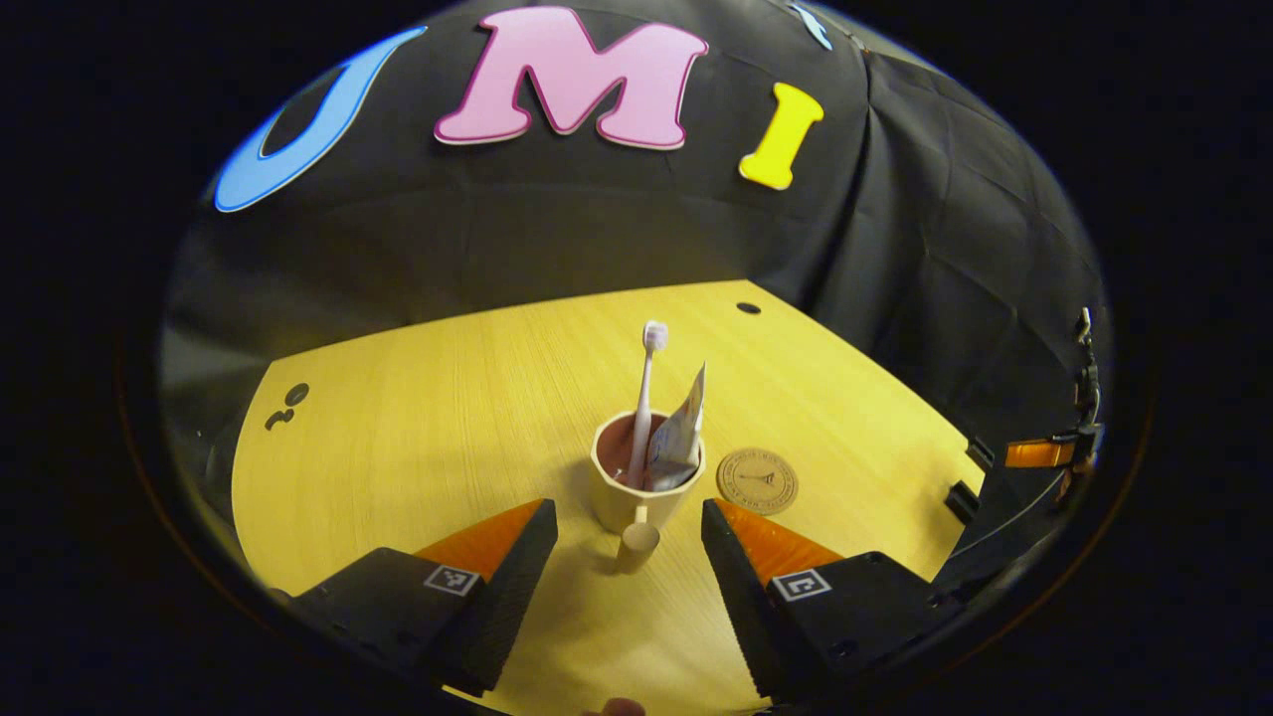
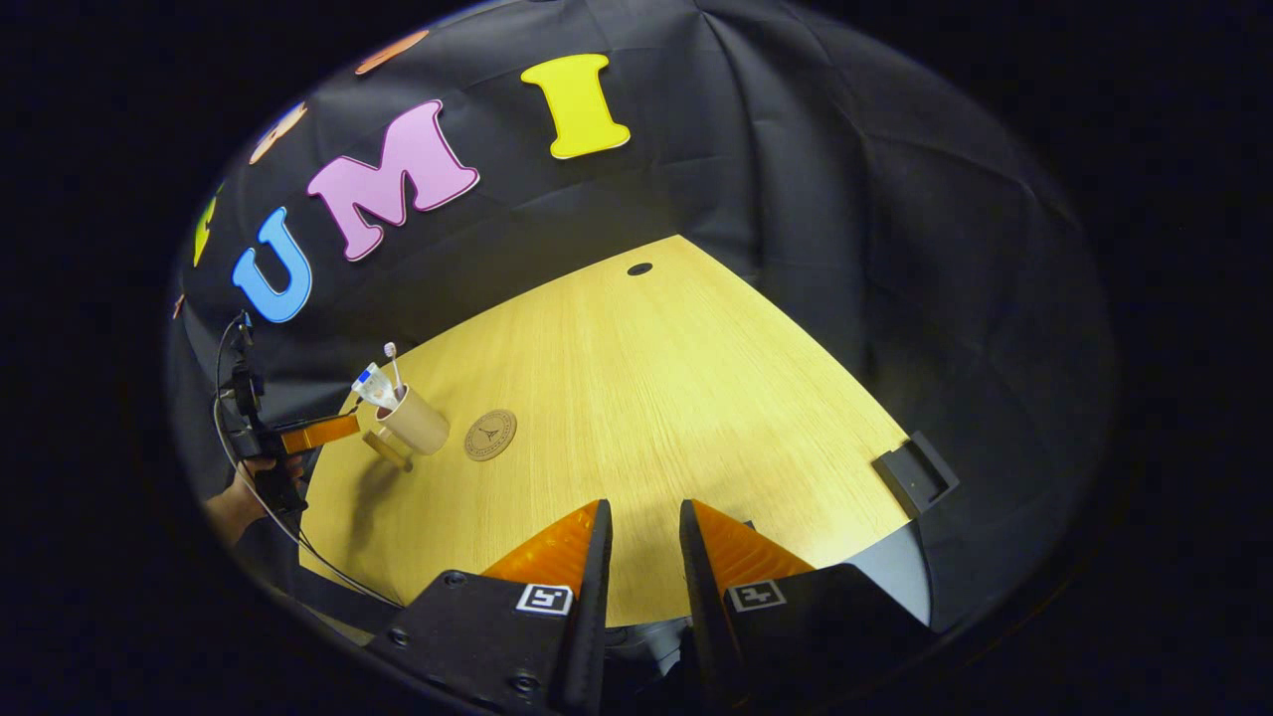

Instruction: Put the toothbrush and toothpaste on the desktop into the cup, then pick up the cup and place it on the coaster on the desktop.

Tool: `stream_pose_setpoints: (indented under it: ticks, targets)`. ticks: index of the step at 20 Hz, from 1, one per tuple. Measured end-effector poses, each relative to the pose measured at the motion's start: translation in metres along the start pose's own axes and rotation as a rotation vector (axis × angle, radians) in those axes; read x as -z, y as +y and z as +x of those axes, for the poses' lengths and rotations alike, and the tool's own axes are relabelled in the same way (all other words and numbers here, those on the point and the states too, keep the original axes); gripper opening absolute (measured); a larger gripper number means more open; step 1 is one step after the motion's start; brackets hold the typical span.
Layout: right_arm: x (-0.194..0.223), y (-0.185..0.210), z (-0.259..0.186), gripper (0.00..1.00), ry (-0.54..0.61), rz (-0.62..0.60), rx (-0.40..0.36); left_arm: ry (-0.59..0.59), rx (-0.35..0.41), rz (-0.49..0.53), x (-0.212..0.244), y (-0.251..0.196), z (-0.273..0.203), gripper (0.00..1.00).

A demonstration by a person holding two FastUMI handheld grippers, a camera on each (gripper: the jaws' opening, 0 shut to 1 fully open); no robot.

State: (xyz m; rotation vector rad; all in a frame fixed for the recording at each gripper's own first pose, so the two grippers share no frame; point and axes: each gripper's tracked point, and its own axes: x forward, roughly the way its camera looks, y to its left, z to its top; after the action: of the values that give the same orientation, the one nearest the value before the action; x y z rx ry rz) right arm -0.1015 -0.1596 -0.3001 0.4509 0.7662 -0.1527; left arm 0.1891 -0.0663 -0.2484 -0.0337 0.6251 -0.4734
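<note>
- The first step looks done: the pale pink toothbrush [image 1: 646, 398] and the crumpled white toothpaste tube [image 1: 678, 438] both stand inside the cream ceramic cup [image 1: 636, 487], which sits on the light wooden desktop [image 1: 428, 438].
- The step in hand, I judge, is picking up the cup to carry it to the round brown coaster [image 1: 757, 480], which lies just beside it and is still bare.
- The left gripper [image 1: 629, 532] is spread wide and holds nothing; the cup's stubby handle points toward it, between the fingers, touching neither.
- Next it probably needs to move forward and close on the handle or cup body, keeping the cup upright.
- The right gripper [image 2: 644, 542] hangs well apart, jaws slightly parted, empty.
</note>
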Motion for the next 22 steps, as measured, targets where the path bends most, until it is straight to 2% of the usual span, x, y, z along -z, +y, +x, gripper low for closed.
stream_pose_setpoints:
  ticks: [2, 7, 12, 13, 14, 15, 20, 21, 22]
  targets:
    - [0.0, -0.004, 0.003, 0.42, 0.003, 0.009, 0.005, 0.044, -0.013, 0.03, 0.006, 0.007, 0.006, 0.91]
    - [0.003, -0.017, 0.005, 0.42, 0.011, 0.034, 0.028, 0.178, 0.062, 0.062, 0.025, -0.006, 0.028, 0.91]
    - [0.006, -0.029, 0.005, 0.42, 0.004, 0.075, 0.054, 0.292, 0.074, 0.095, 0.038, -0.009, 0.057, 0.89]
    - [0.007, -0.031, 0.006, 0.42, 0.004, 0.089, 0.055, 0.323, 0.073, 0.101, 0.044, -0.007, 0.062, 0.83]
    - [0.009, -0.03, 0.004, 0.42, 0.005, 0.104, 0.05, 0.346, 0.072, 0.108, 0.047, -0.006, 0.067, 0.87]
    - [0.01, -0.03, 0.003, 0.42, 0.003, 0.115, 0.049, 0.361, 0.067, 0.117, 0.048, -0.005, 0.072, 0.86]
    - [0.018, -0.033, 0.003, 0.42, 0.009, 0.149, 0.059, 0.427, 0.058, 0.163, 0.048, -0.001, 0.085, 0.69]
    - [0.02, -0.032, 0.003, 0.42, 0.012, 0.156, 0.059, 0.44, 0.06, 0.166, 0.048, 0.0, 0.085, 0.72]
    - [0.021, -0.033, 0.001, 0.42, 0.013, 0.159, 0.062, 0.451, 0.057, 0.169, 0.049, 0.002, 0.085, 0.65]
